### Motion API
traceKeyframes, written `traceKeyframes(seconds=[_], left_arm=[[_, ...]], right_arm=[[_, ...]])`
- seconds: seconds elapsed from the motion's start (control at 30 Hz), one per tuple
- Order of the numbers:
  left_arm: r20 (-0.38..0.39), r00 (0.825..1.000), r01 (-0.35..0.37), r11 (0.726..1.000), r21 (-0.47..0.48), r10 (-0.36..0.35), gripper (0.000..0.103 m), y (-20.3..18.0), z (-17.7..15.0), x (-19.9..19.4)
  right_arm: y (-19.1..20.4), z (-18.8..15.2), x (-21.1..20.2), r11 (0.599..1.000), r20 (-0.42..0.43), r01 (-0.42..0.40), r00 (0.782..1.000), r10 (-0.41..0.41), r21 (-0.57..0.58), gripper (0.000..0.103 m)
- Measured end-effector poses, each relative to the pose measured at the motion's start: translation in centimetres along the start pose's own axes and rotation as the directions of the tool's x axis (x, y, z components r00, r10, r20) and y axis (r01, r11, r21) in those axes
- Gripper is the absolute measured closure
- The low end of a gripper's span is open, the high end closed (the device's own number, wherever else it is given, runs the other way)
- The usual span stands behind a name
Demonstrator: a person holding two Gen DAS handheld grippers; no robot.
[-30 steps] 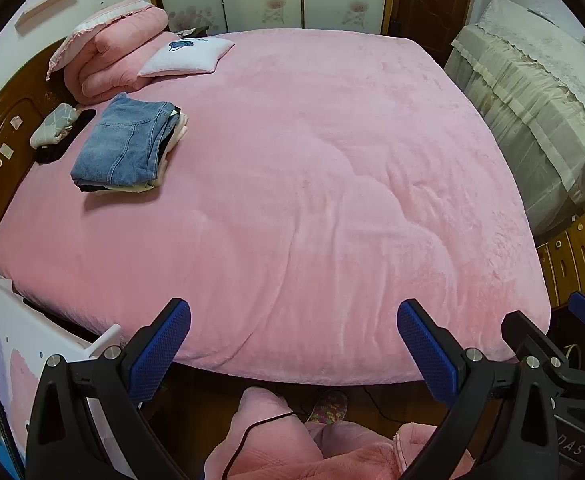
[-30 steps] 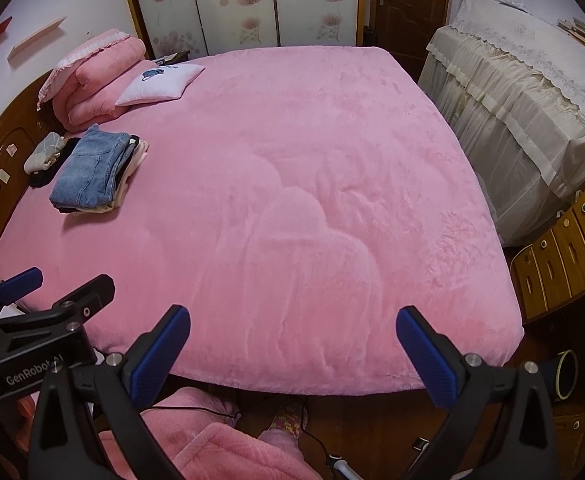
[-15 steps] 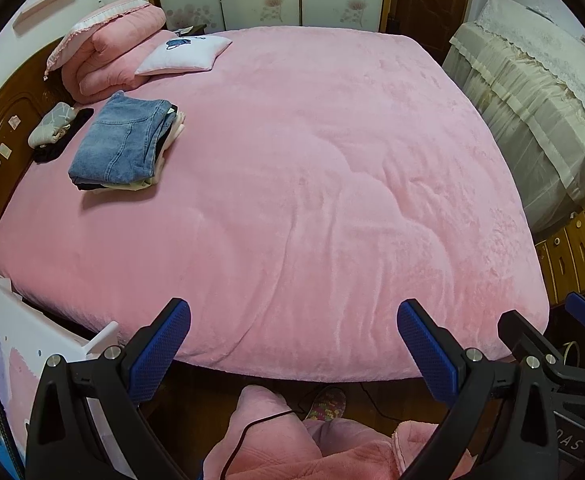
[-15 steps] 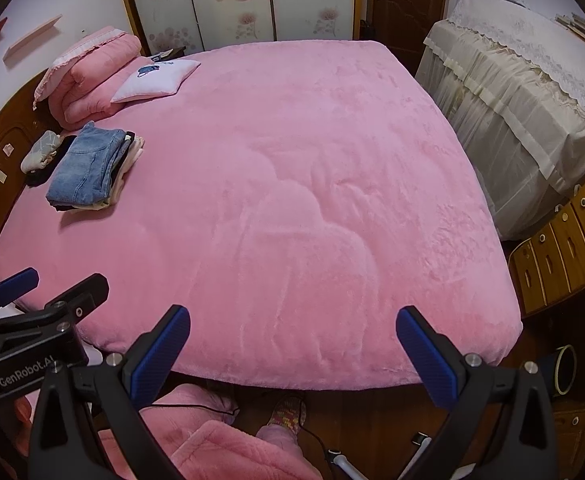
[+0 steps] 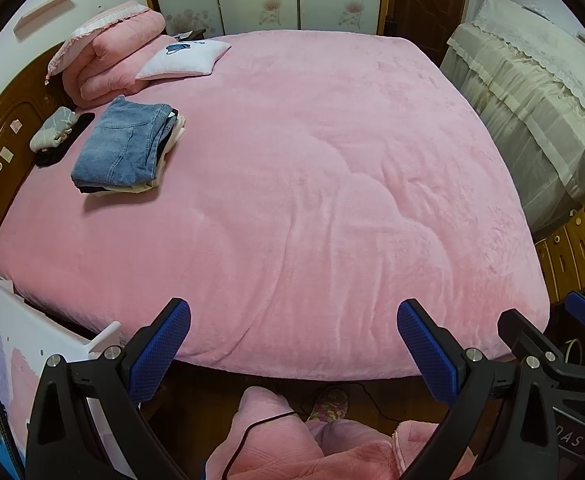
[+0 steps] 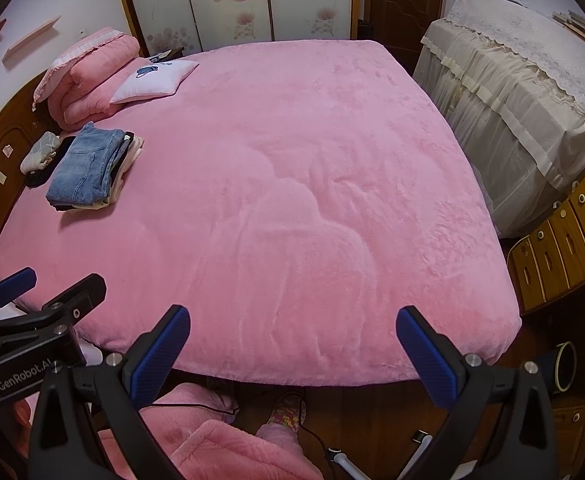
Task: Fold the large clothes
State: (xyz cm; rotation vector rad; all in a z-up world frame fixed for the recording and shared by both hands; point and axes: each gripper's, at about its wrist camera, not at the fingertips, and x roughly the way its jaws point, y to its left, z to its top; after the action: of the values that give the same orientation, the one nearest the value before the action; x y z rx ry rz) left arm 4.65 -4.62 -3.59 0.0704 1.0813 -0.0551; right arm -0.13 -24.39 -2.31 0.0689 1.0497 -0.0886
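While we hold both tools out over the near edge of the bed (image 5: 300, 184), its pink fleece cover fills almost all of both views, smooth apart from a few shallow creases near the middle. Beyond the bed's right side stands a piece of furniture under a cream lace-edged cloth (image 5: 532, 92), and on the bed's far left corner lies a rolled pink quilt (image 5: 112, 60) with a white cushion (image 5: 182, 60) leaning against it.

The folded clothes (image 5: 124, 148) sit on the left part of the bed, just in front of that quilt: a stack with blue jeans on top and paler and darker layers showing along its edges. Between the stack and the wooden headboard (image 5: 0, 152) lies a small grey bundle (image 5: 52, 134) on something dark.

Our left gripper (image 5: 292, 350) hovers past the bed's near edge with its blue-padded fingers (image 5: 158, 350) spread wide; nothing is between them and they touch nothing. Our right gripper (image 6: 292, 354) hangs just beside it, equally wide apart, also holding nothing and clear of the cover. In the right wrist view the left tool's black body appears at the bed's near left corner. Below the bed's near edge we see pink padded sleeves or clothing (image 6: 228, 452) and a patterned slipper (image 6: 286, 410) on the wooden floor.
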Motion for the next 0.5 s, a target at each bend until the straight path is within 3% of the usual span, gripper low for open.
traceKeyframes(seconds=[0.5], left_arm=[[-0.005,1.000,-0.017,1.000,0.016,0.017,0.001,-0.5,-1.0,-0.7]], right_arm=[[0.0,-1.5,-0.4,1.000,-0.022,-0.005,1.000,0.006,0.025,0.000]])
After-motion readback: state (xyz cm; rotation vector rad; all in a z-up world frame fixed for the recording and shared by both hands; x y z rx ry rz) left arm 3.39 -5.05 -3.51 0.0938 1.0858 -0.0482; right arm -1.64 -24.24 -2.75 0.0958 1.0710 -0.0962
